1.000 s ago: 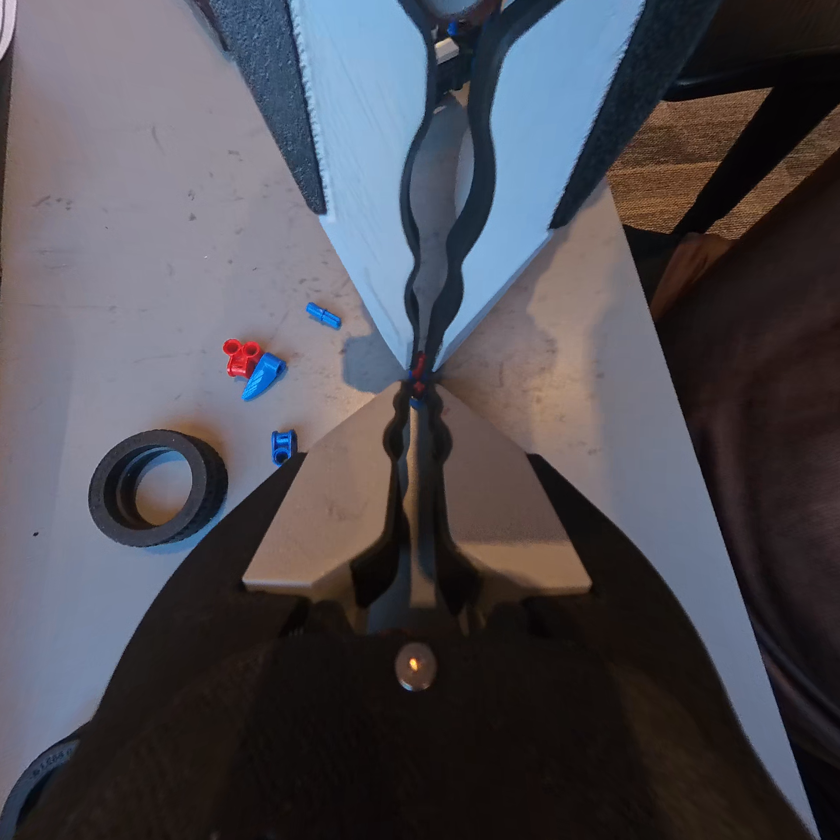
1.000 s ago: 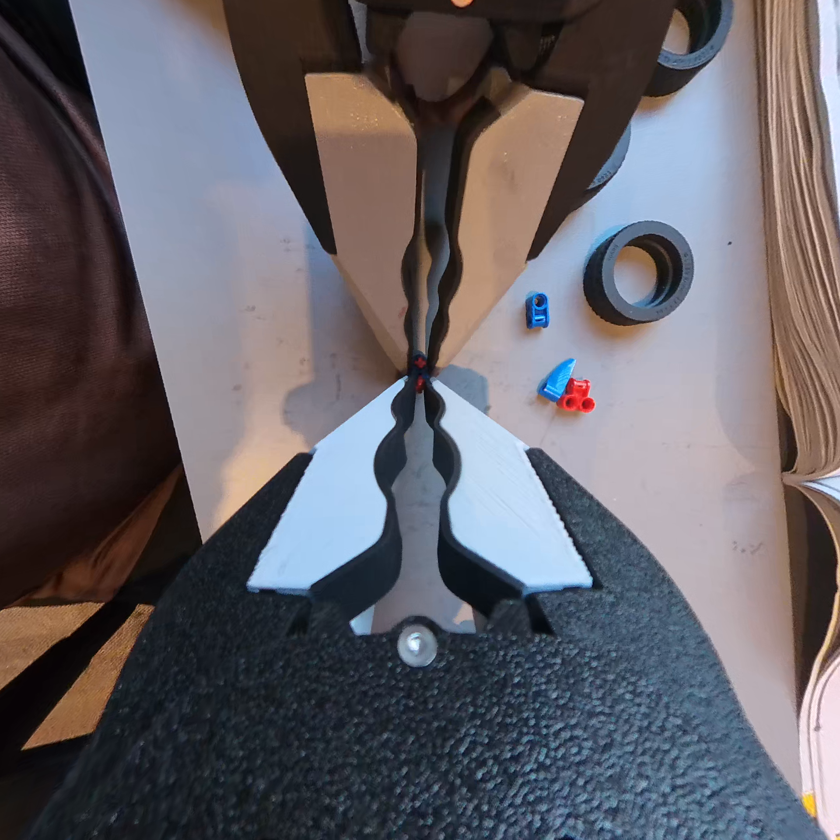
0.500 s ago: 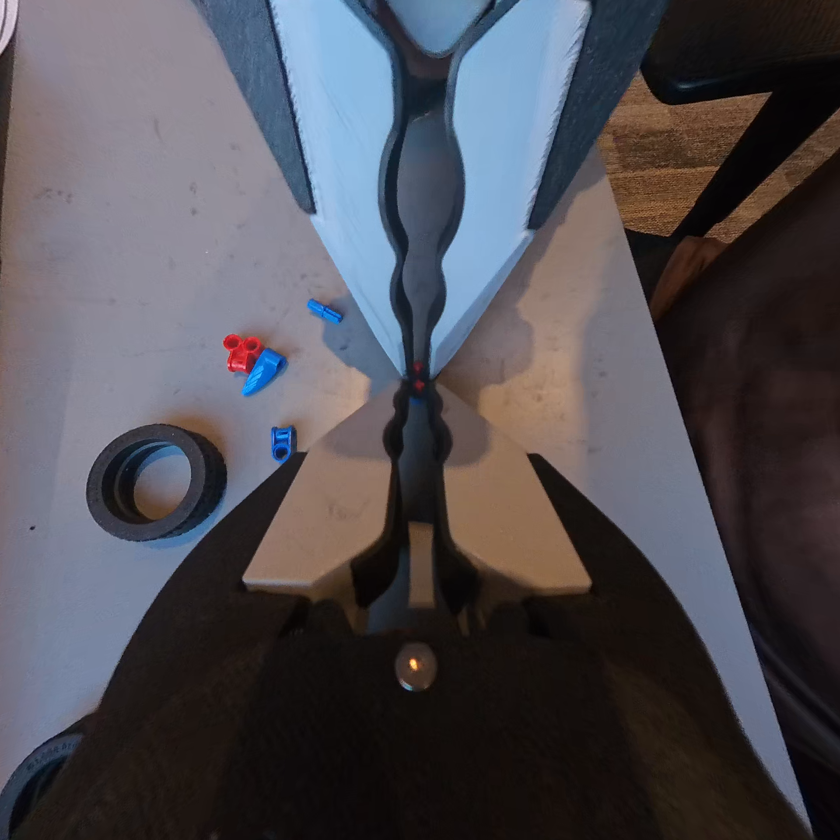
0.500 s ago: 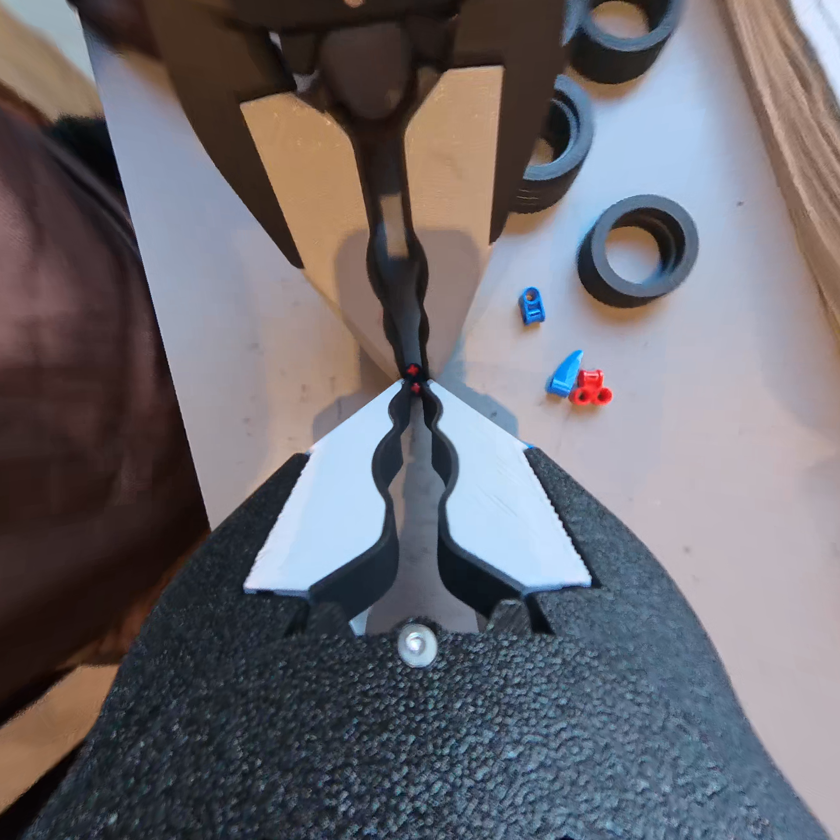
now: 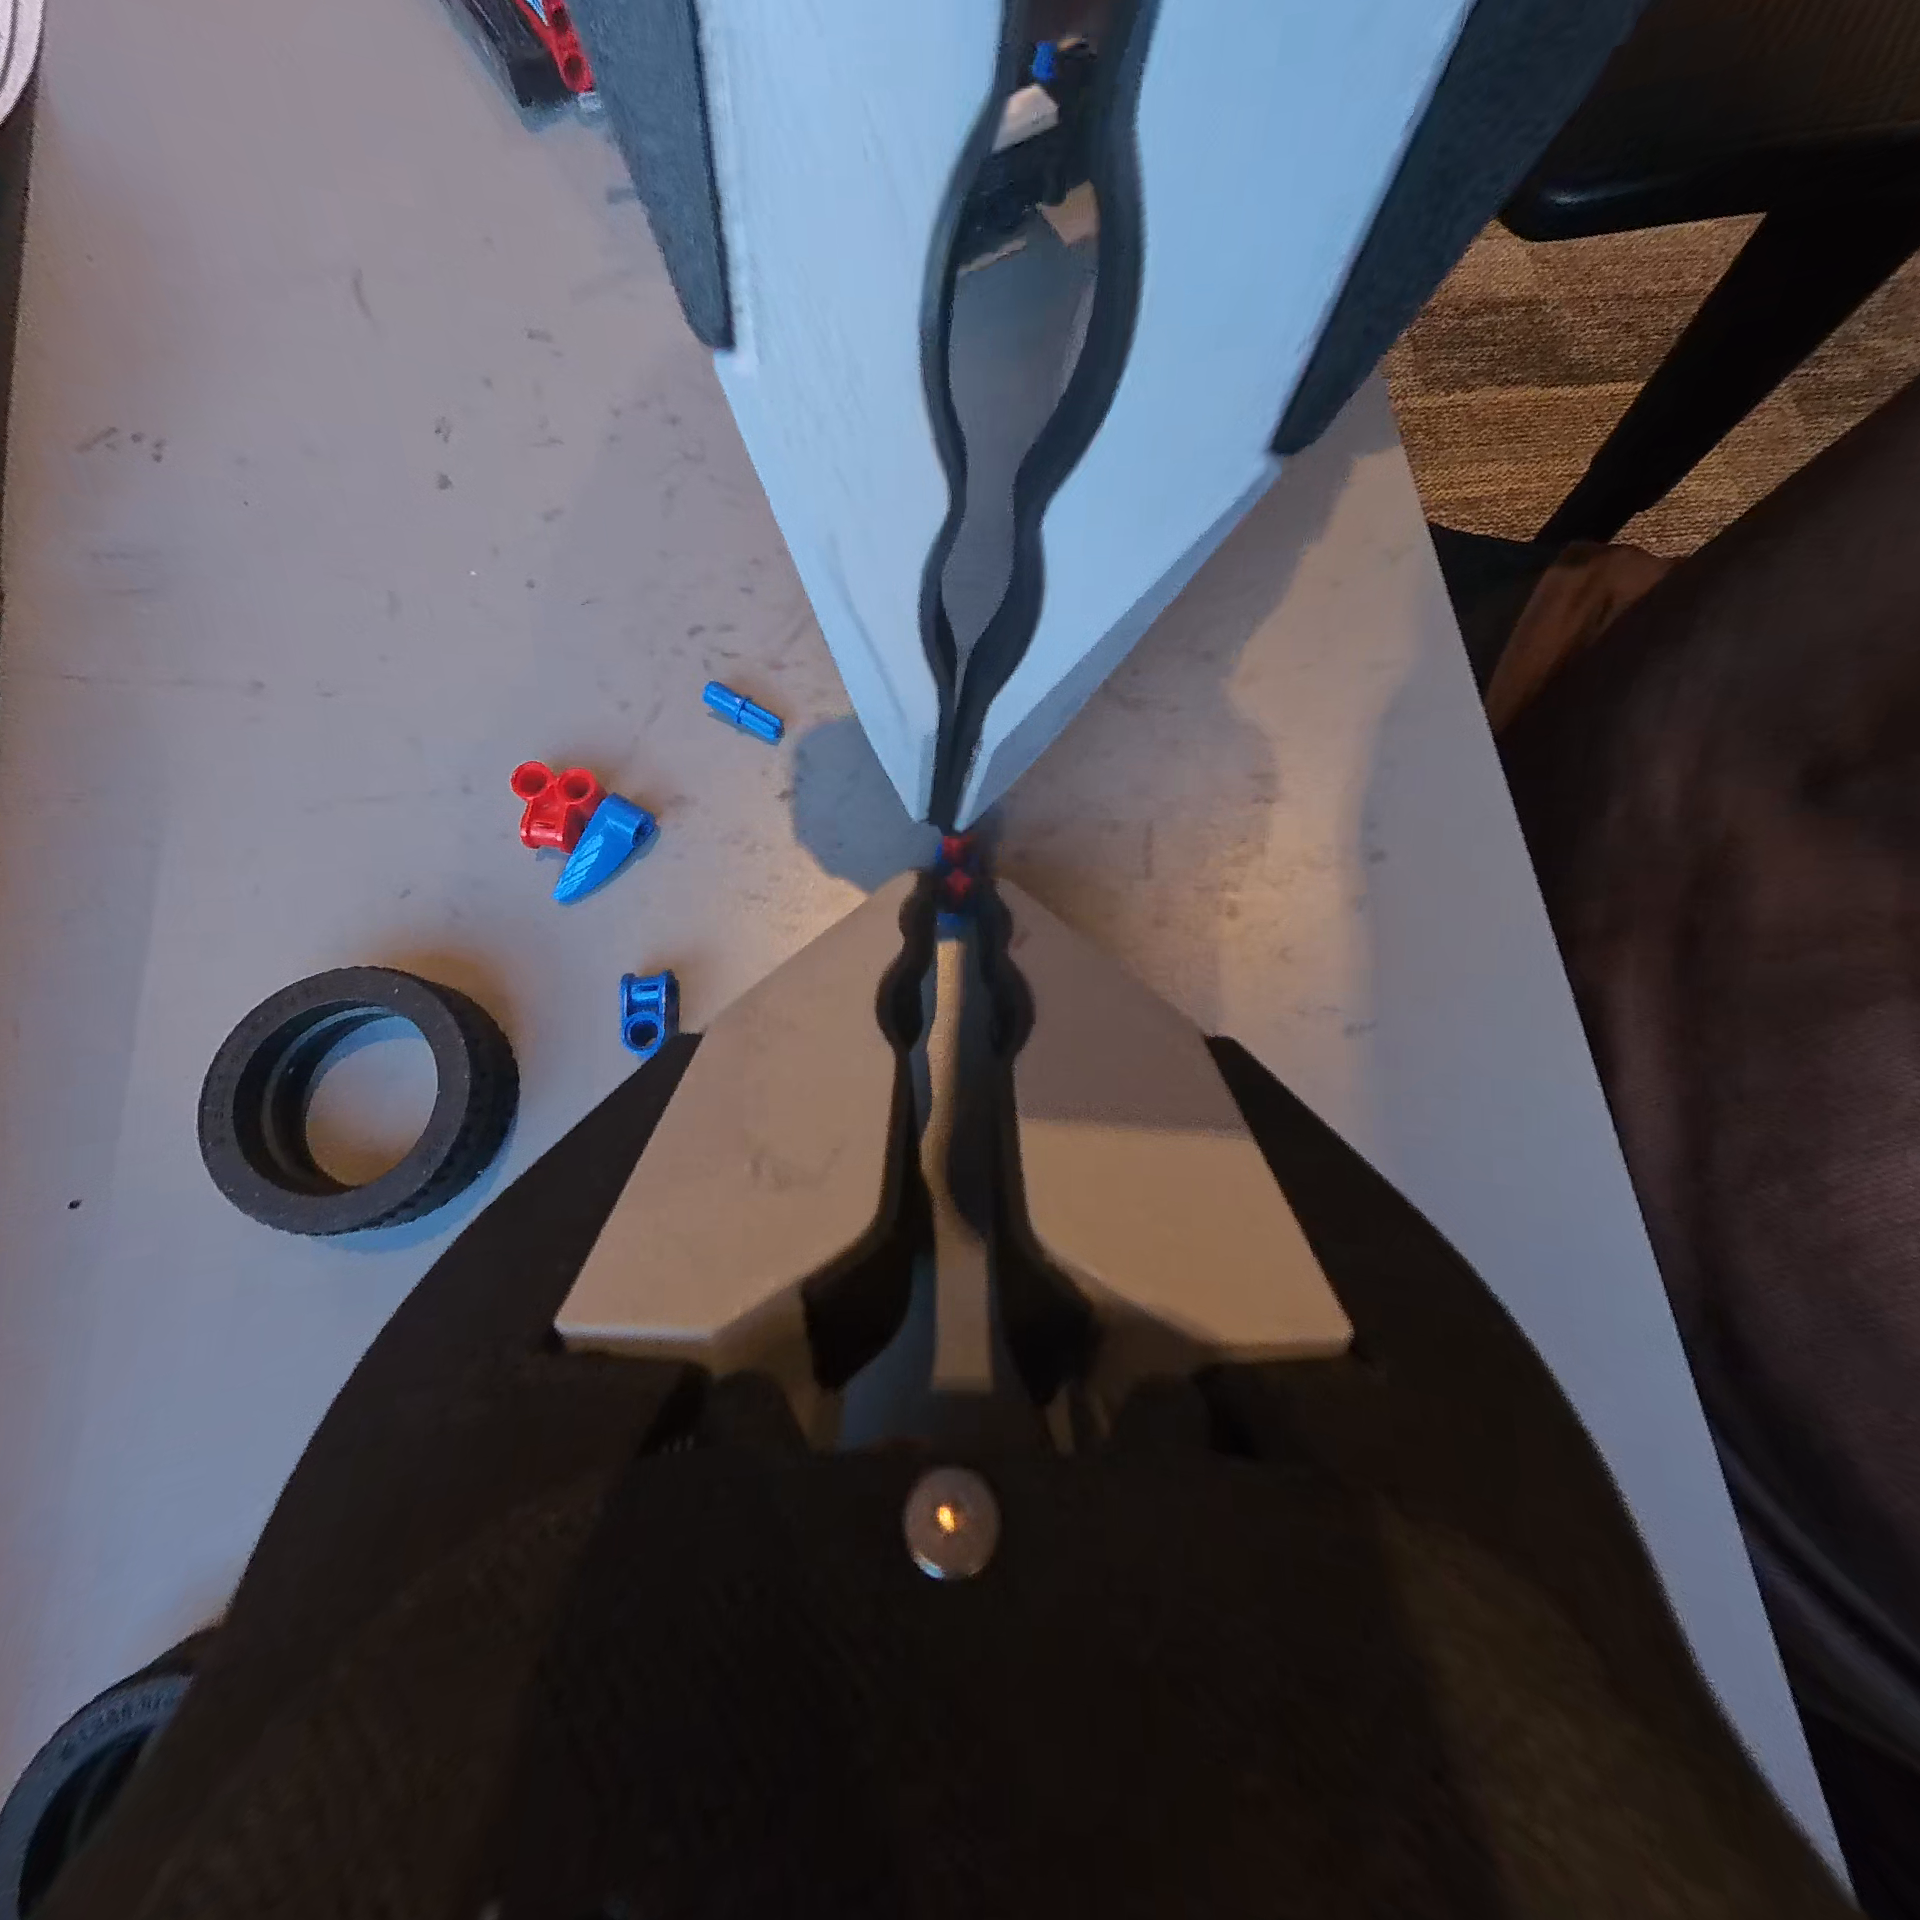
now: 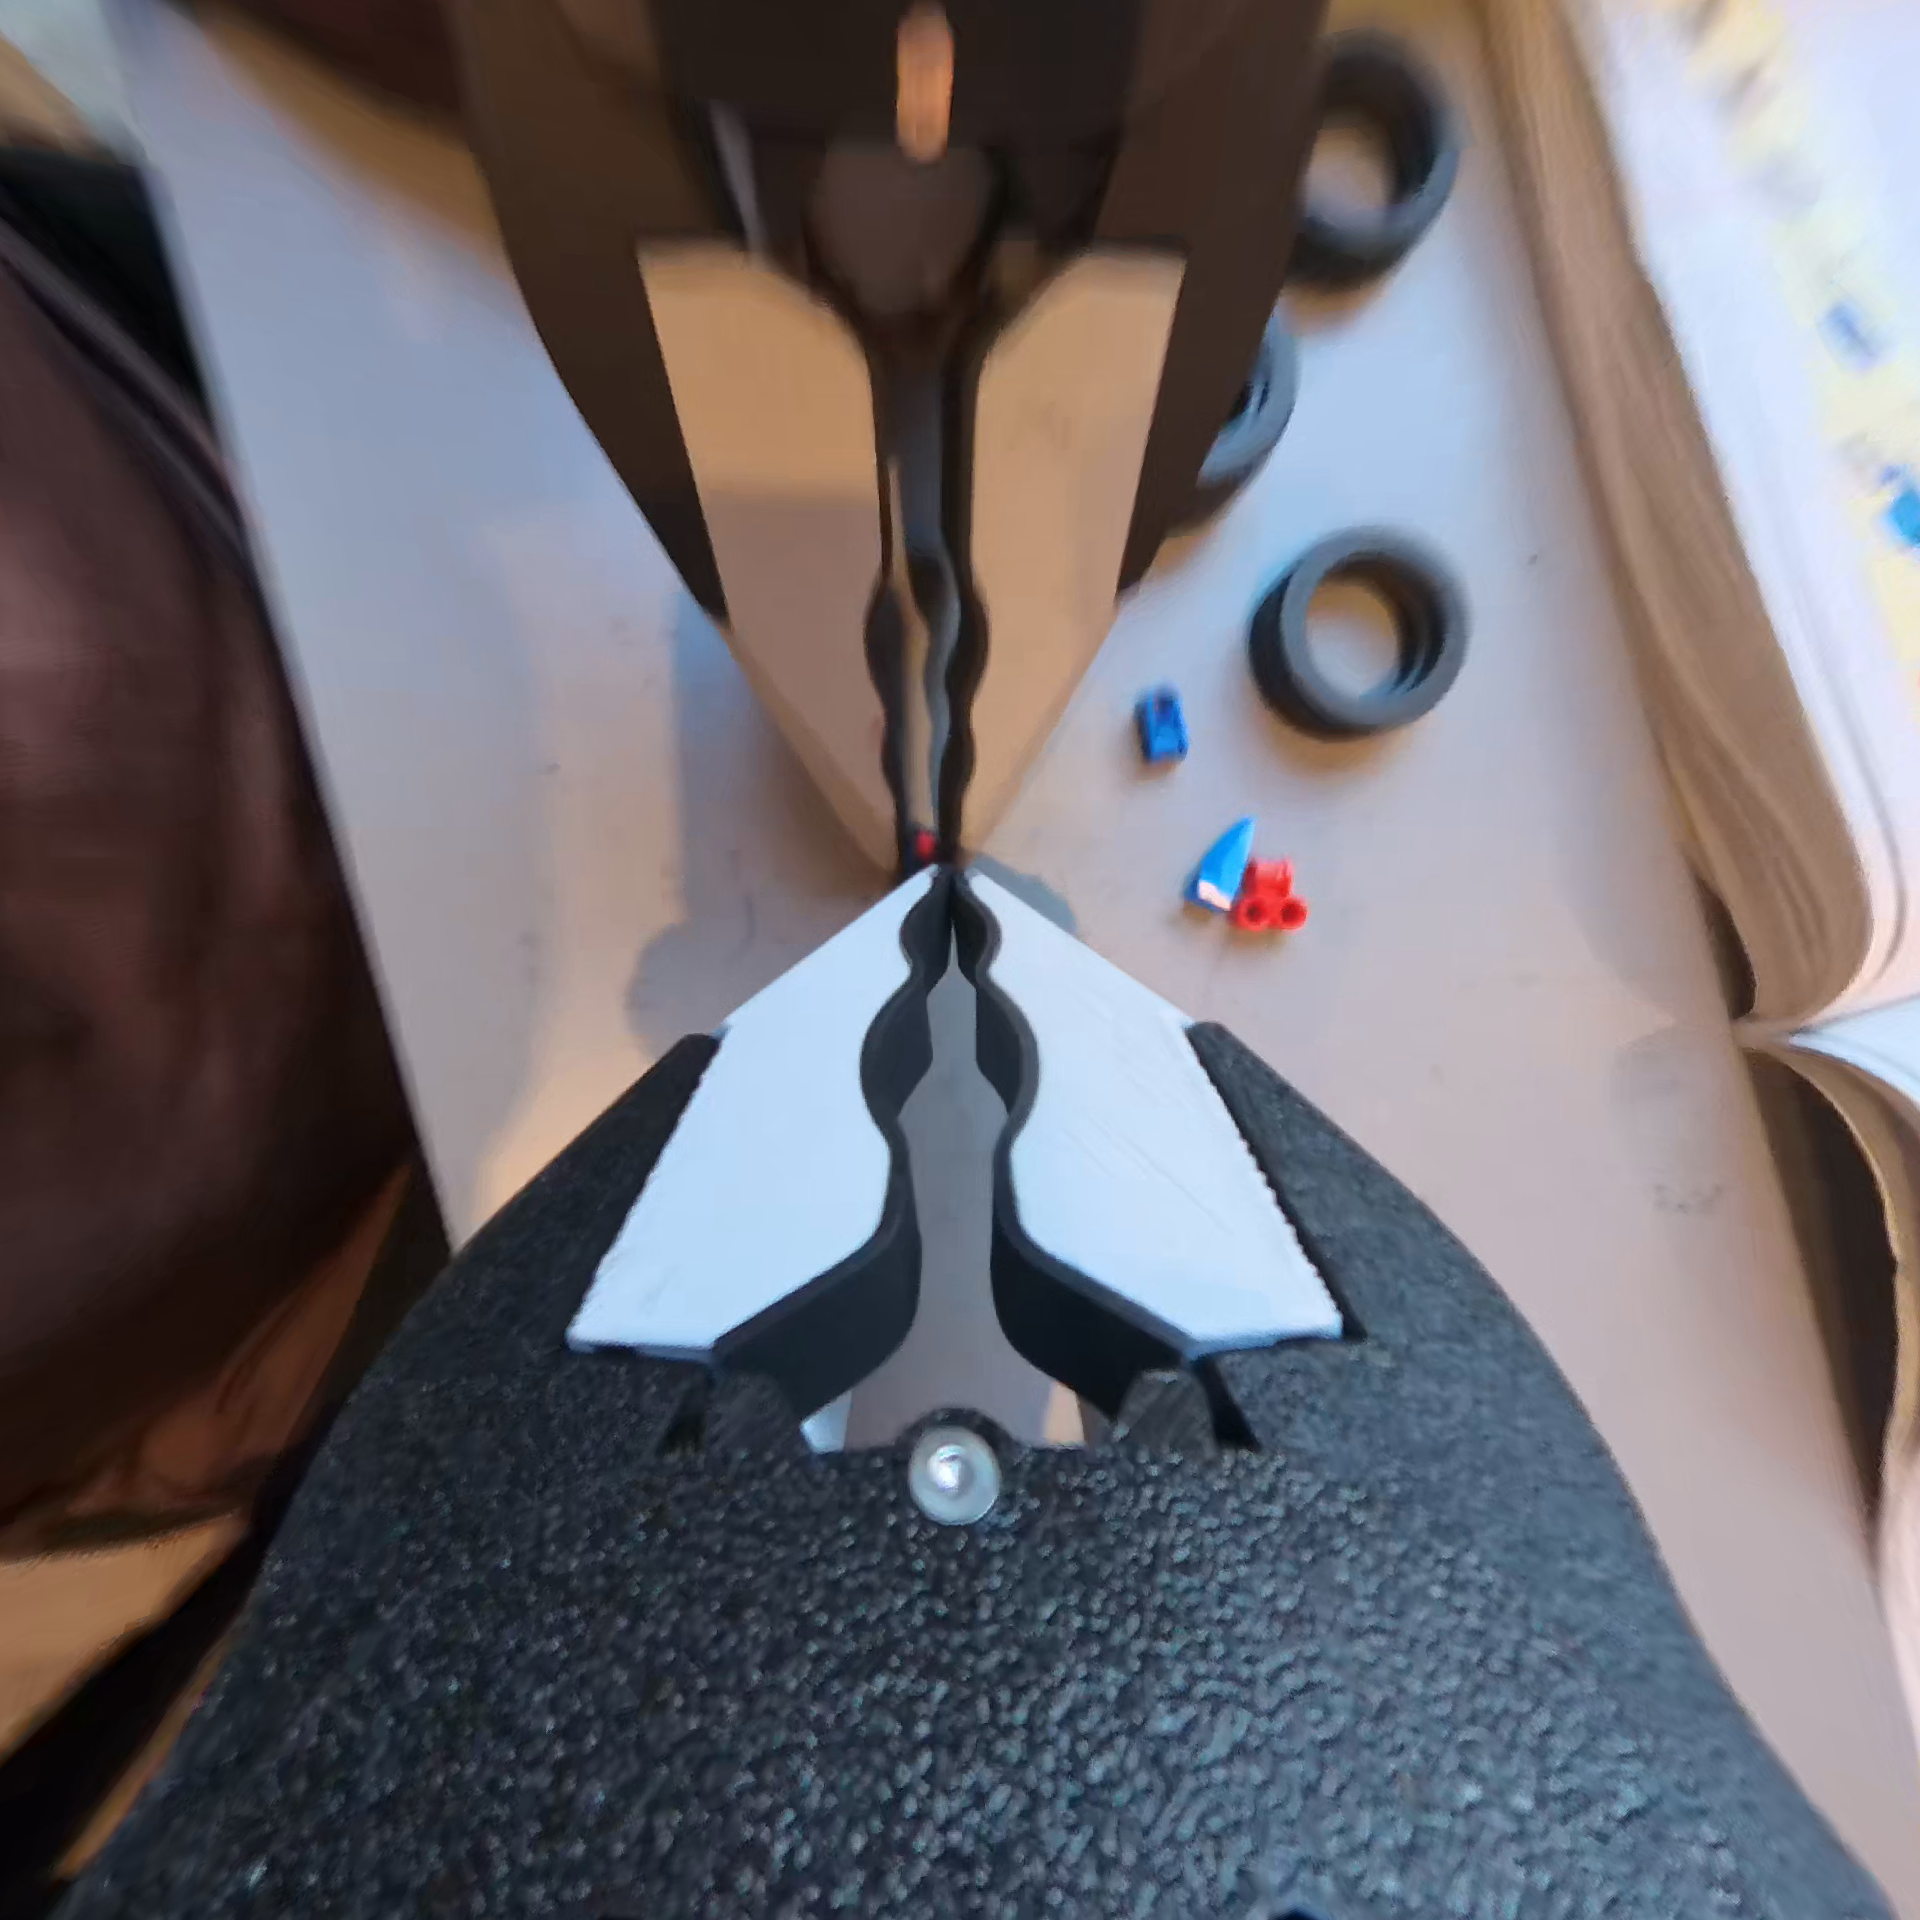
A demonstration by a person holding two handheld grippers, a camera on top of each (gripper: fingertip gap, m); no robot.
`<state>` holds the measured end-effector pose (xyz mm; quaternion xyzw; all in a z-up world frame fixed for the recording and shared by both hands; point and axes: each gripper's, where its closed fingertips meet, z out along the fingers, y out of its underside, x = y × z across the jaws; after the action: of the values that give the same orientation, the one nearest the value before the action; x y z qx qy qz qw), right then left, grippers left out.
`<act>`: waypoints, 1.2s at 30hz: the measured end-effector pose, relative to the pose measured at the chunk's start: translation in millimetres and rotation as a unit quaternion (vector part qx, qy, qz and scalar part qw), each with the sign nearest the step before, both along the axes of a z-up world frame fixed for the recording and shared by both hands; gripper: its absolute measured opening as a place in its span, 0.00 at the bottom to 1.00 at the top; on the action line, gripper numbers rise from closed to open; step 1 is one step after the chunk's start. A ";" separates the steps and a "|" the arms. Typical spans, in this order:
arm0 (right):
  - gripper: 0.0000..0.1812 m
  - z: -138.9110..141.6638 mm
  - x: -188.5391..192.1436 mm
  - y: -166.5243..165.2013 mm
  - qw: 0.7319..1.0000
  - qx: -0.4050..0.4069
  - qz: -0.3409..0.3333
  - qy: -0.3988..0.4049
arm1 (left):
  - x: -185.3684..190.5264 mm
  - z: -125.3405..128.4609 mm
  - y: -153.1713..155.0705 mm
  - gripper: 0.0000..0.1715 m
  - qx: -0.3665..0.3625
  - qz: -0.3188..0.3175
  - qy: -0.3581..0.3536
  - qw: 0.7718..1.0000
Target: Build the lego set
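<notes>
On the grey tabletop (image 5: 312, 520), my left view shows the left tool (image 5: 954, 906) pinching a tiny red-and-blue lego piece (image 5: 956, 881), mostly hidden. My right view is blurred; the right tool (image 6: 948, 883) is pressed together at the same piece (image 6: 923, 844).

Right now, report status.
Left gripper and right gripper shut tip to tip on small red-and-blue piece. Loose pieces and tyre aside, nothing blocking.

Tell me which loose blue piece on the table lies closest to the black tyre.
The stubby blue connector, just right of the tyre. The blue claw touching the red piece and the thin blue pin lie farther off.
</notes>
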<state>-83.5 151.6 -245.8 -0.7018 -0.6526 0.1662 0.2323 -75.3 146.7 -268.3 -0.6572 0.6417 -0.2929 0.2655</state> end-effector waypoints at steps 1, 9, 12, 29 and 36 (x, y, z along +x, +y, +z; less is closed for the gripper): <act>0.00 3.4 -2.4 -0.3 1.000 -0.011 -0.005 0.011 | 0.1 0.0 0.0 0.03 0.000 0.000 0.000 1.000; 0.00 -7.9 1.9 -4.4 1.000 -0.007 0.004 -0.026 | -0.1 -0.1 0.1 0.03 0.000 0.001 0.000 1.000; 0.00 -11.5 9.2 -1.1 0.998 0.014 -0.002 -0.053 | -0.3 -0.1 0.8 0.03 0.000 0.003 0.000 1.000; 0.02 30.2 4.8 35.9 0.966 0.003 -0.184 0.181 | -4.1 11.8 0.8 0.02 -0.100 0.030 -0.037 0.994; 0.14 56.0 7.0 -8.2 0.967 0.003 -0.080 0.241 | 3.5 51.5 -8.8 0.03 -0.285 0.029 -0.161 0.944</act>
<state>-76.5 143.4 -189.9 -0.6899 -0.5199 0.3094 0.3975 -71.8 137.9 -216.8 -0.6676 0.4605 -0.5582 0.1752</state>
